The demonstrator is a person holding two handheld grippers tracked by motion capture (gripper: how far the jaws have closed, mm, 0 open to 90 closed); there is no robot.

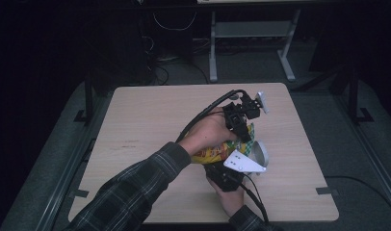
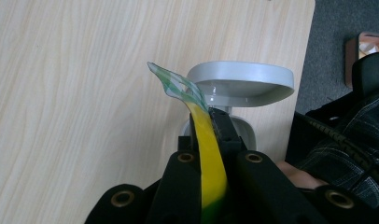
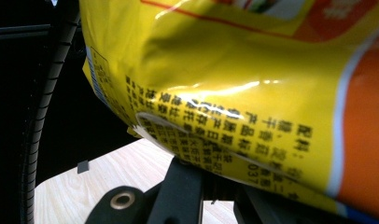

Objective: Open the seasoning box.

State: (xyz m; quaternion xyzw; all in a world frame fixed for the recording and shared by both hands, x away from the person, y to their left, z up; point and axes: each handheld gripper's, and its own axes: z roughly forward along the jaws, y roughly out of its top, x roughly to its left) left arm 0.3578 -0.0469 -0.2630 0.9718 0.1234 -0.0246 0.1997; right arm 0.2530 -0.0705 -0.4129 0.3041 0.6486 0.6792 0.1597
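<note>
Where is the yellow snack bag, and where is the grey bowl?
yellow snack bag [image 3: 234,70]: right gripper view, on its crinkled yellow side above the printed text.
grey bowl [image 2: 241,77]: left gripper view, on the outer wall just under its rim.

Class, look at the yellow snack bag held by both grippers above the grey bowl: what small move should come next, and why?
Probably tilt the yellow bag a little further toward the grey bowl. The left gripper is shut on the bag's top edge, right beside the bowl's rim, and the right gripper is clamped on the bag's lower seam, so the bag looks poised for pouring; whether it is open I cannot tell.
</note>
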